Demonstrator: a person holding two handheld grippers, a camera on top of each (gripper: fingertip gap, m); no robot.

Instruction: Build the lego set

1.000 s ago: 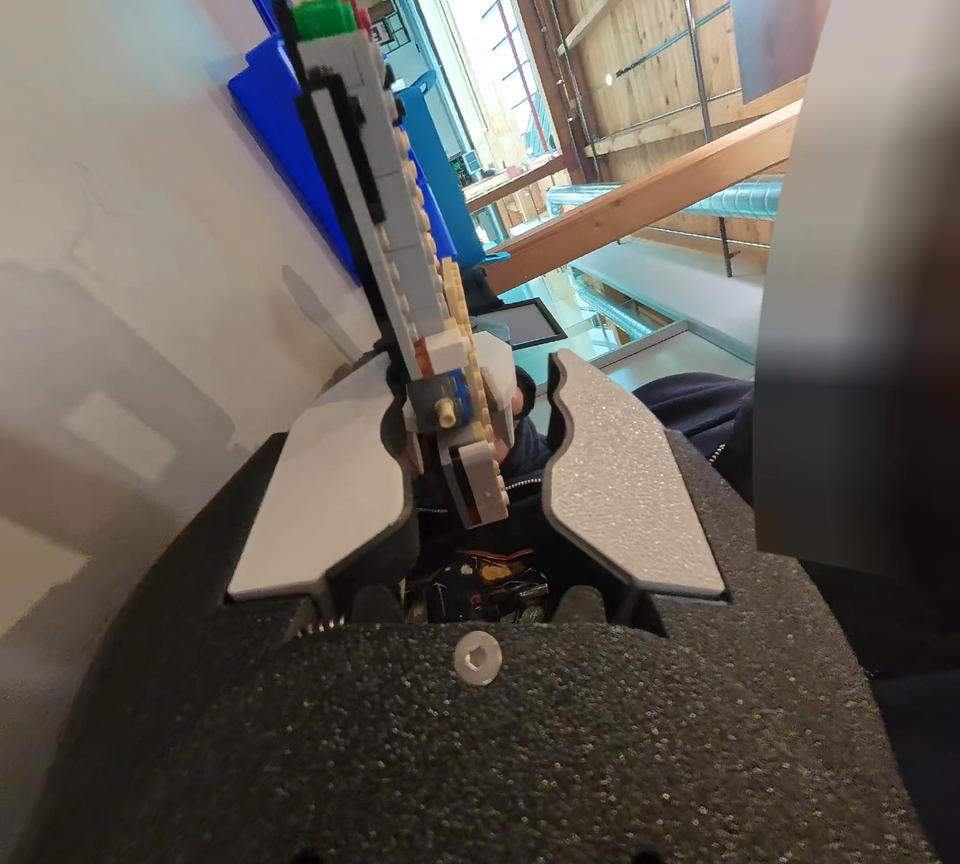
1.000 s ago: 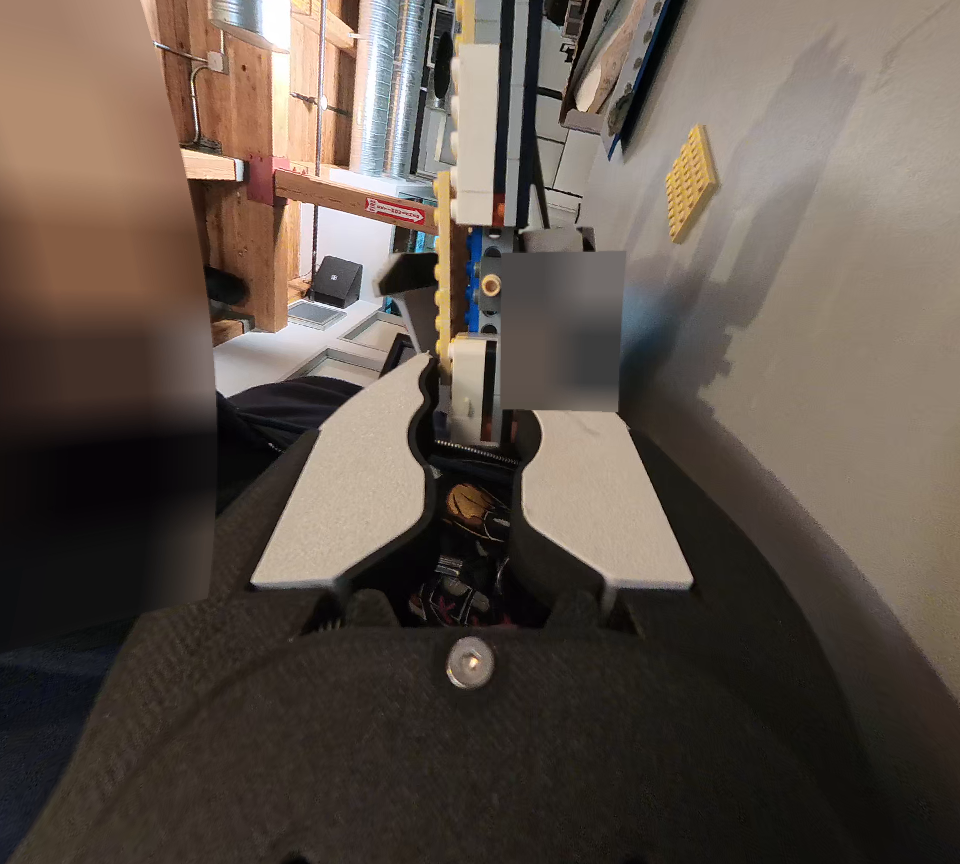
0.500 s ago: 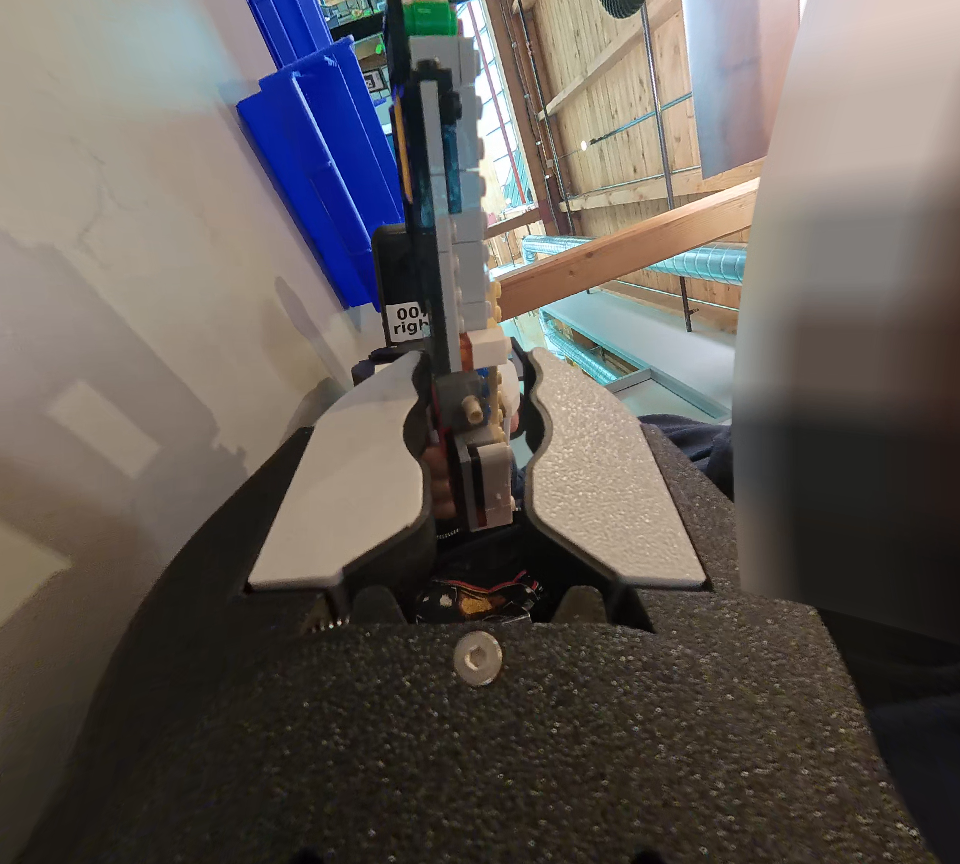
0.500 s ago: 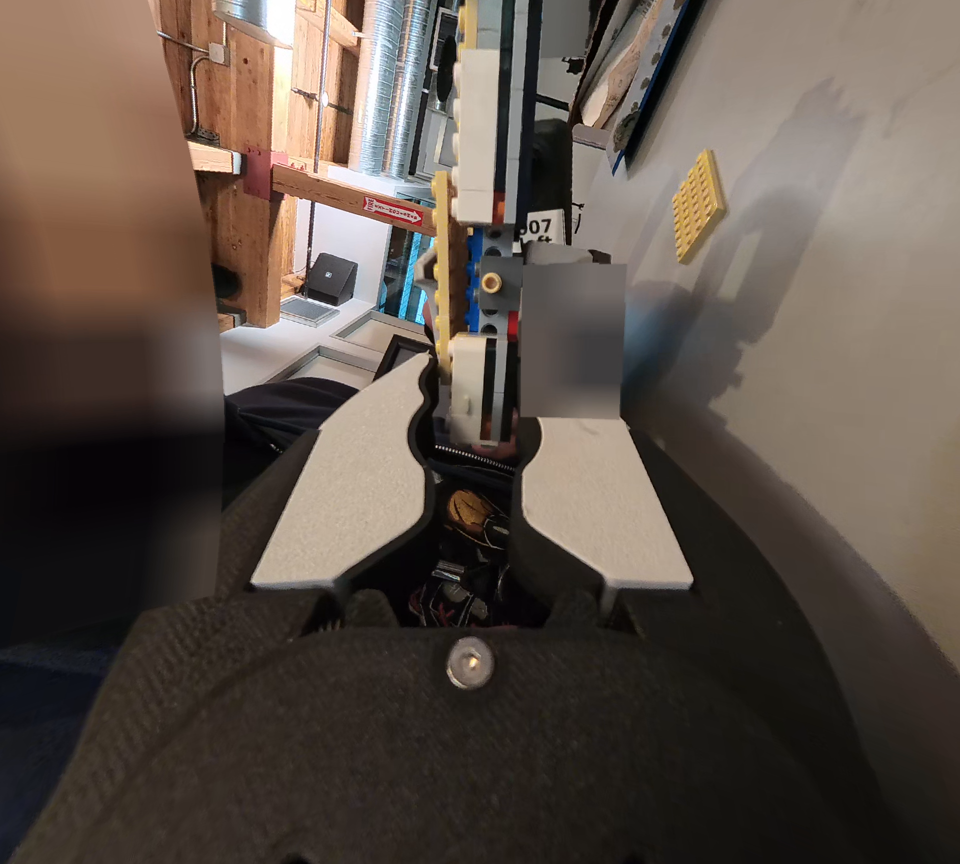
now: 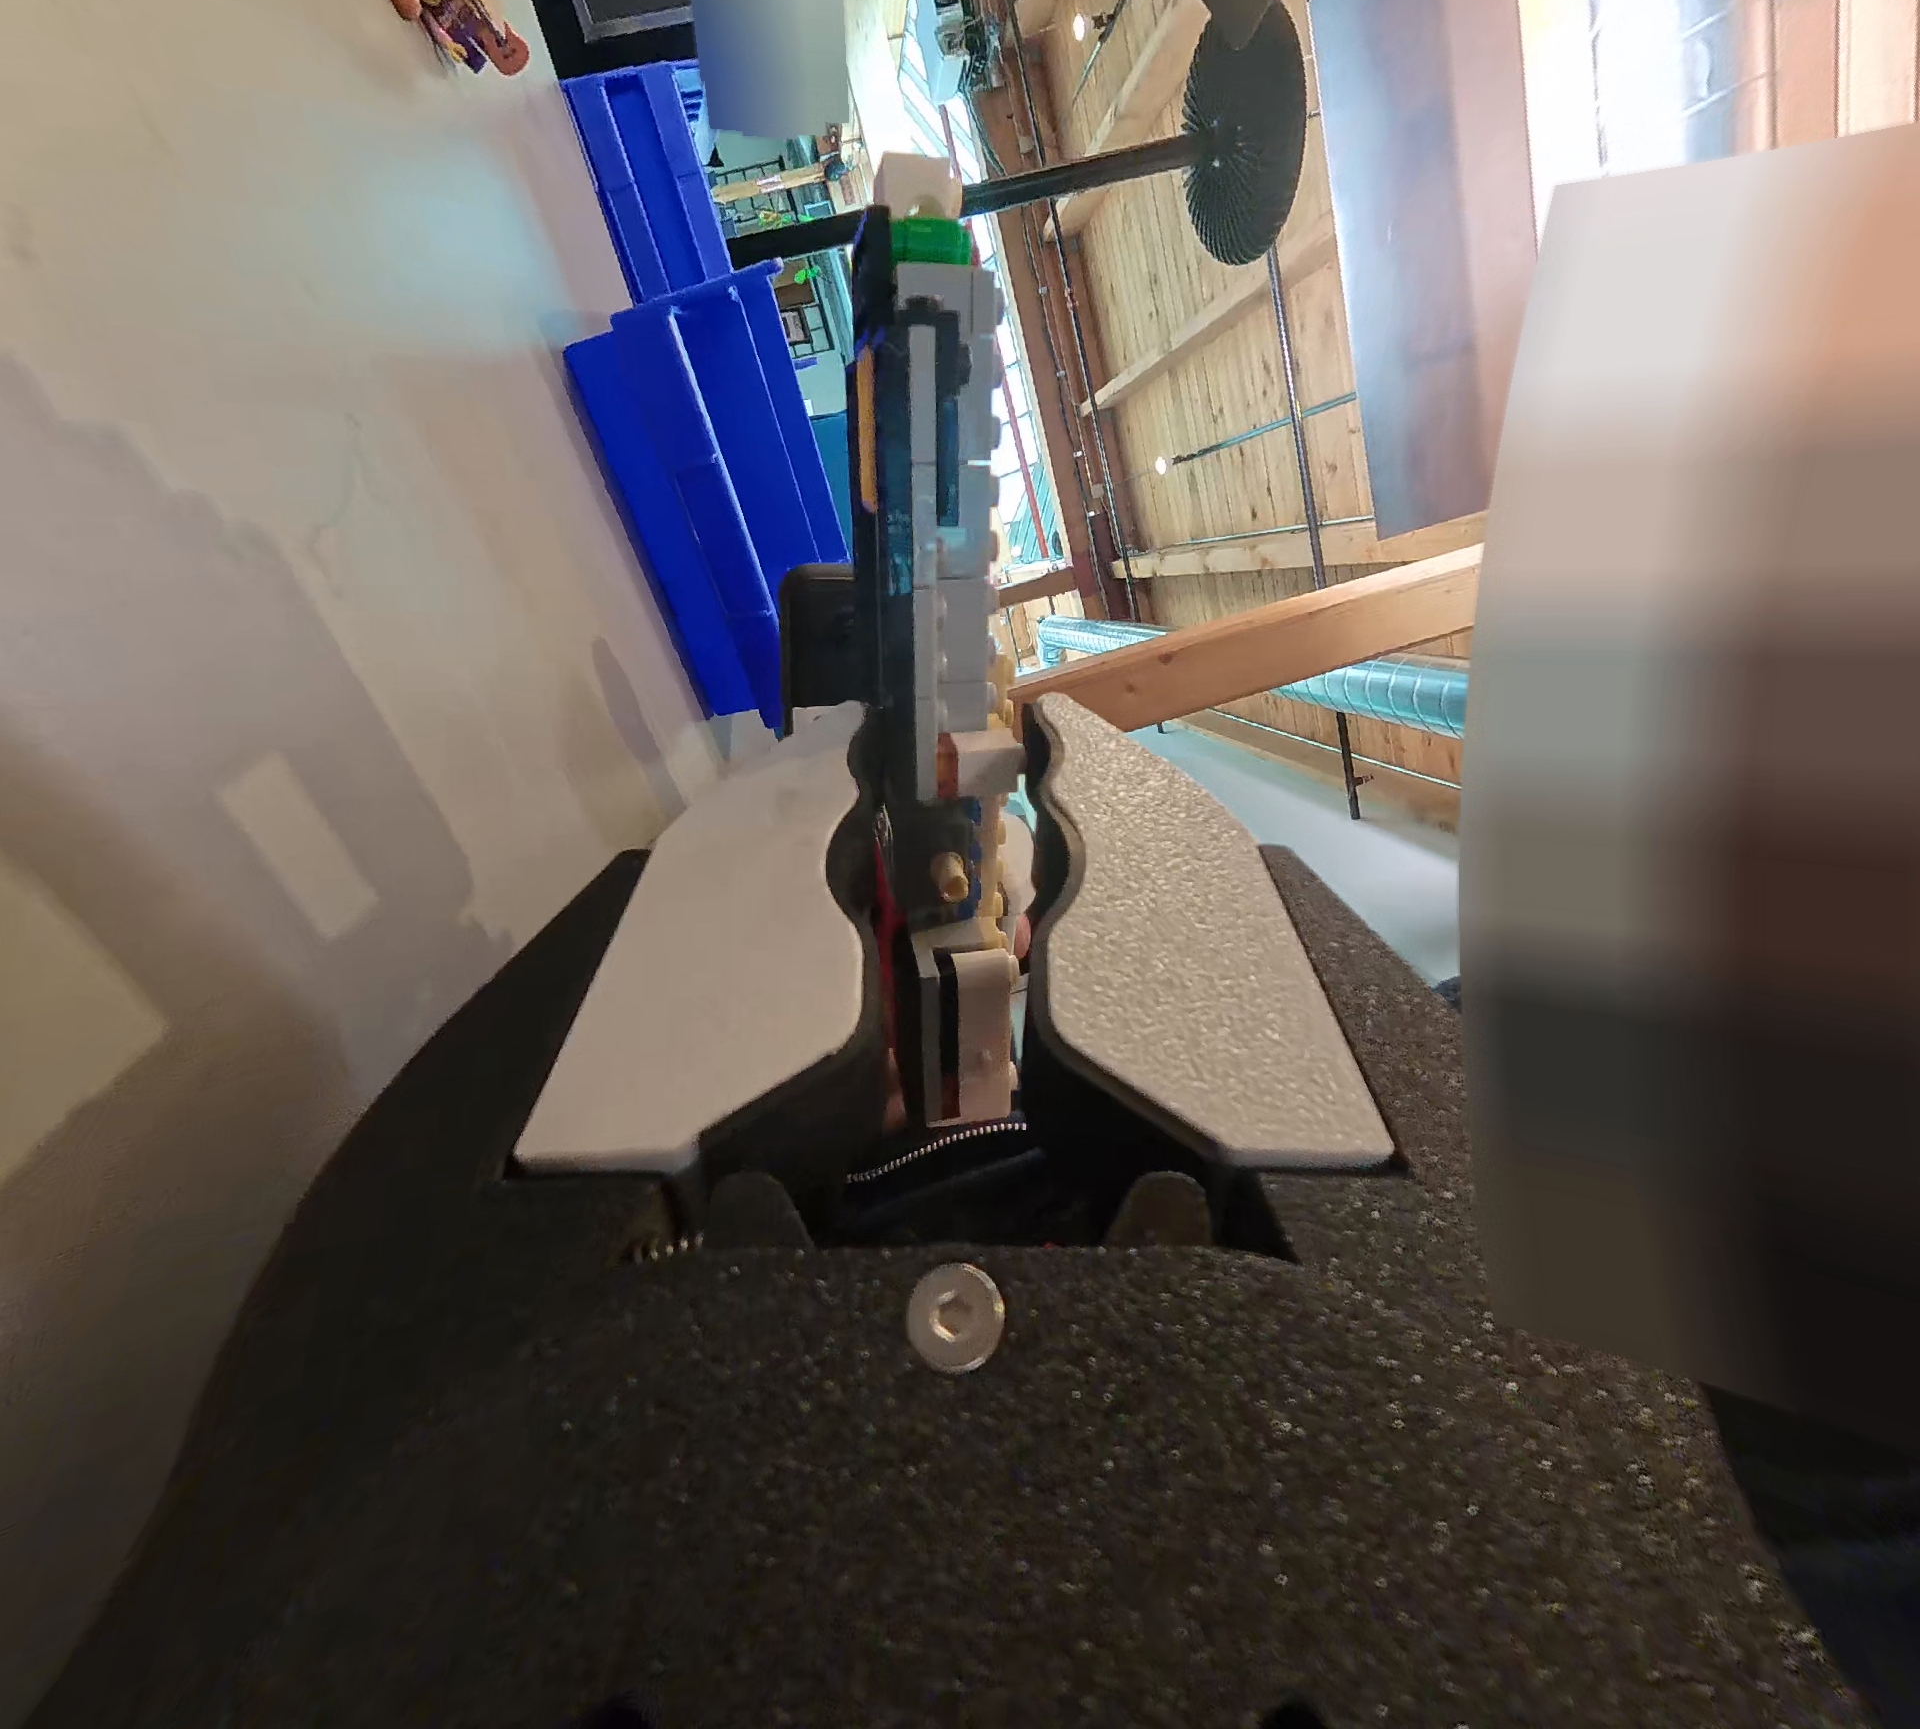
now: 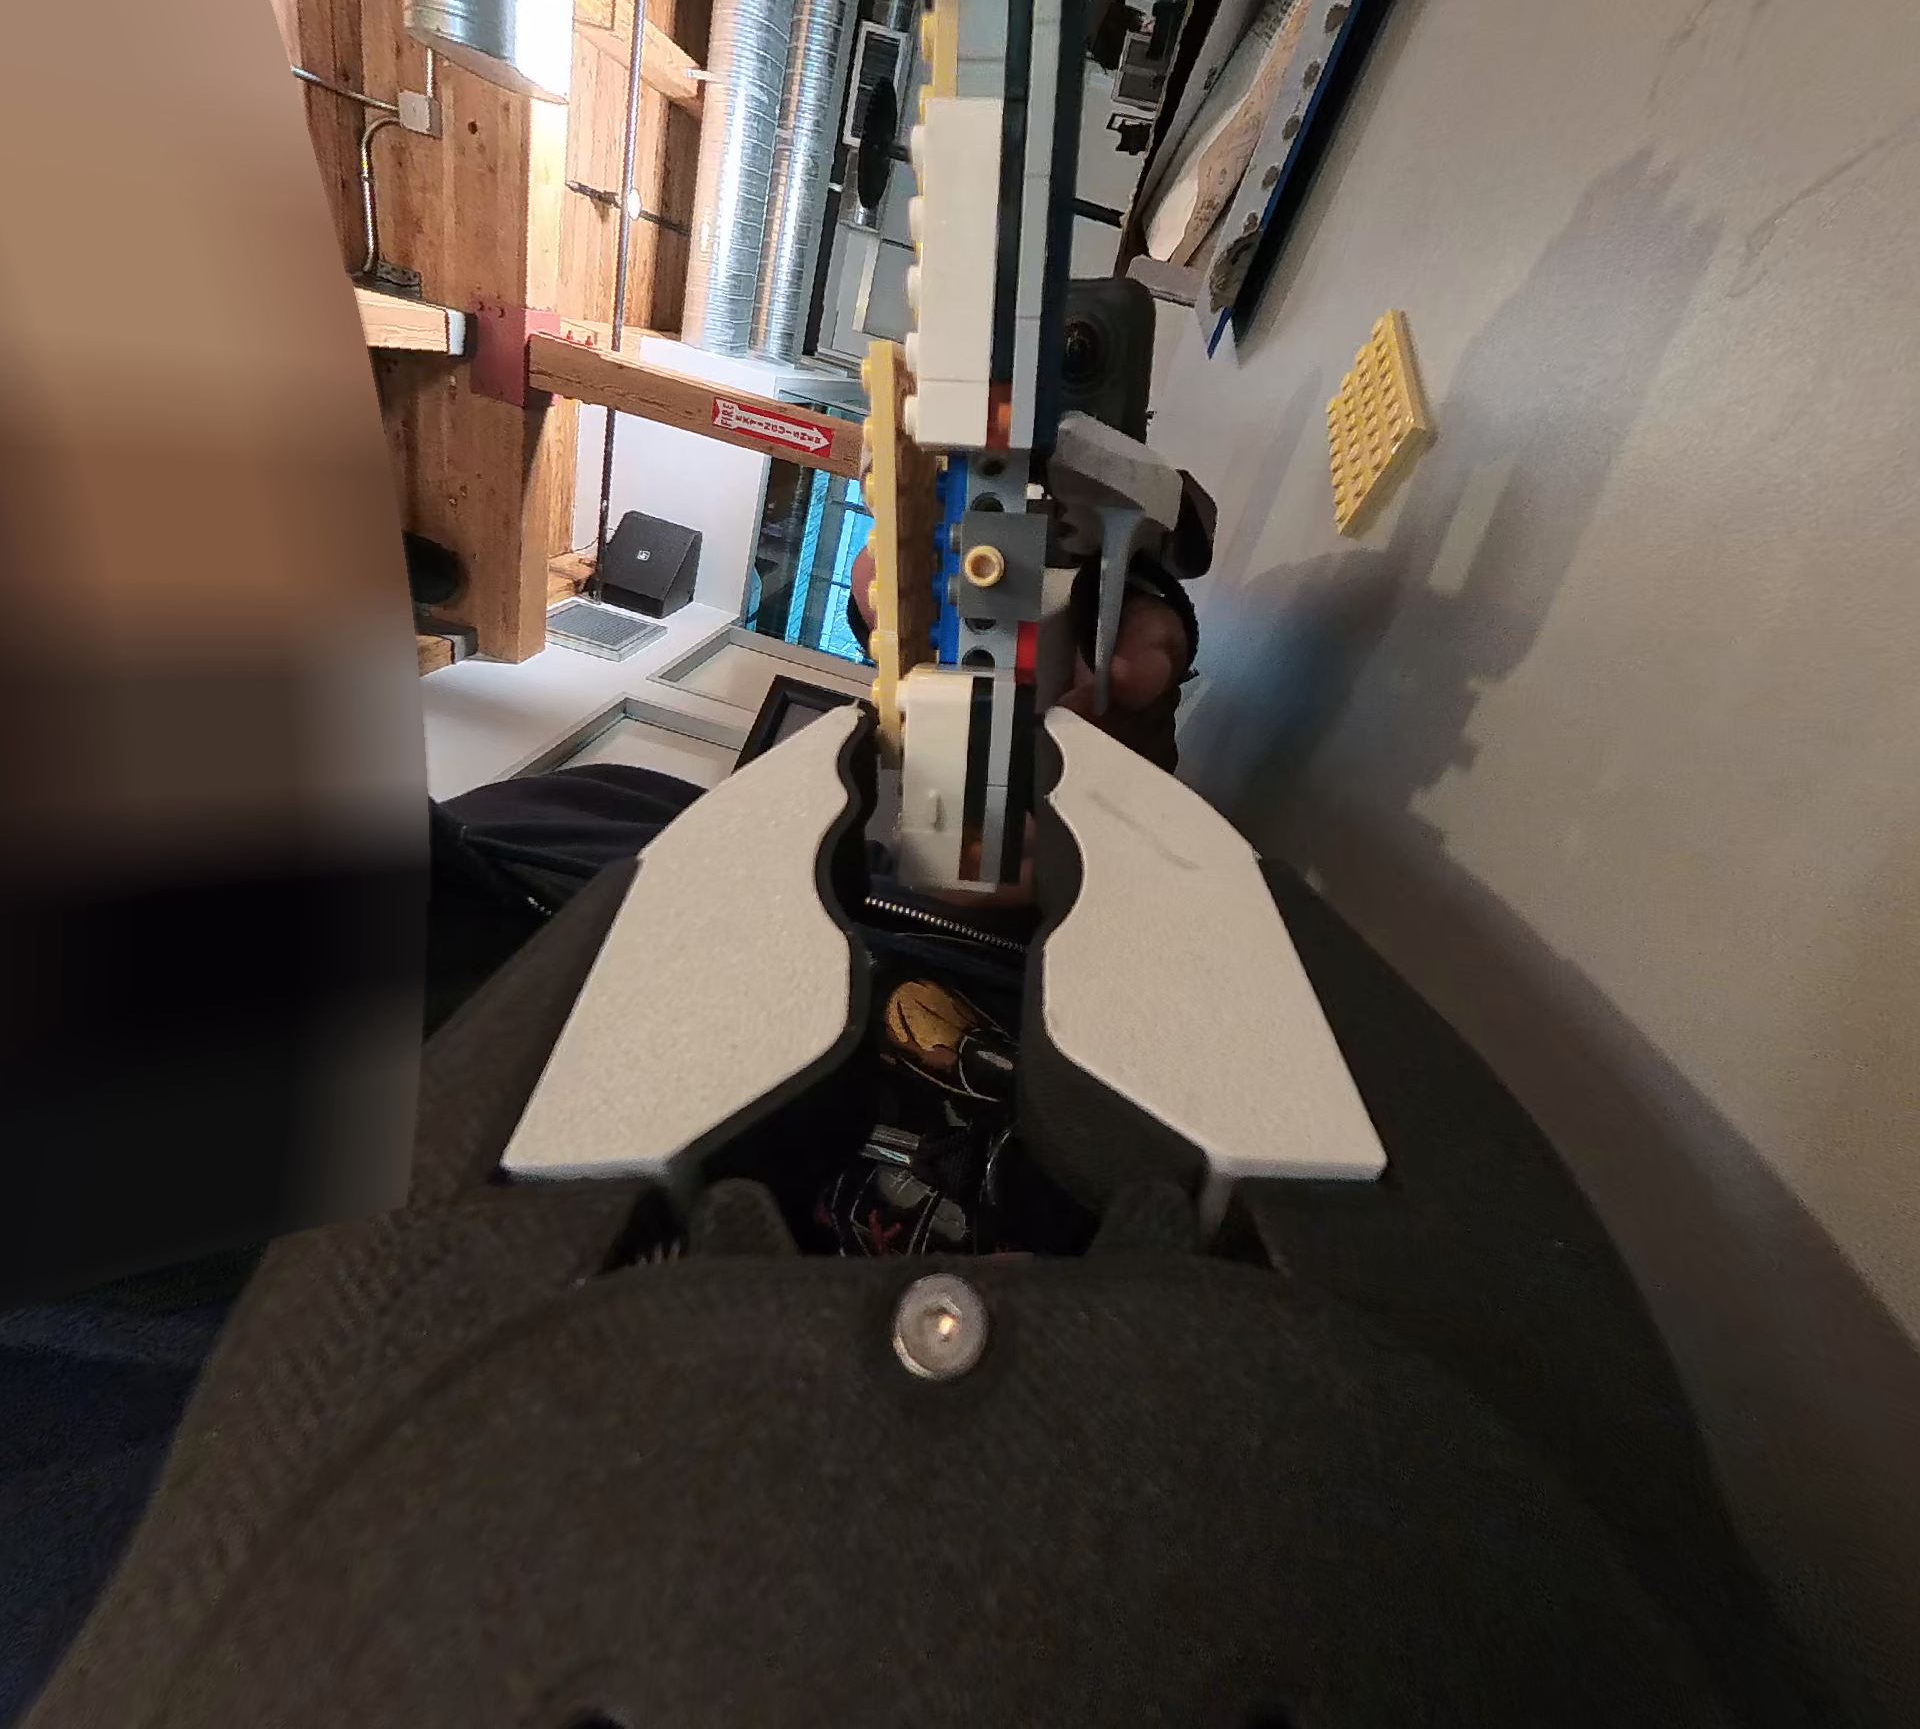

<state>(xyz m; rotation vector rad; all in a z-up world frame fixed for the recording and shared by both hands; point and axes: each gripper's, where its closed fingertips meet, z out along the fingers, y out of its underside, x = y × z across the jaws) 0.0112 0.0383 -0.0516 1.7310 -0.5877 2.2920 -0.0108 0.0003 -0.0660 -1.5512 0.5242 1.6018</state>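
Brick model (image 5: 940, 640) clamped in both grippers.

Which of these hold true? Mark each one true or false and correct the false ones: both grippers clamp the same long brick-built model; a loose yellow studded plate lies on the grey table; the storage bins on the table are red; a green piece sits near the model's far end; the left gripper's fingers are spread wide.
1. Both grippers clamp the long grey, white and black brick-built model: true. The left gripper and right gripper each close on it.
2. A yellow studded plate lies loose on the grey table: true.
3. The bins are red: false. The plastic storage bins are blue.
4. A green piece sits near the model's far end: true.
5. Left fingers spread wide: false. They press the model.
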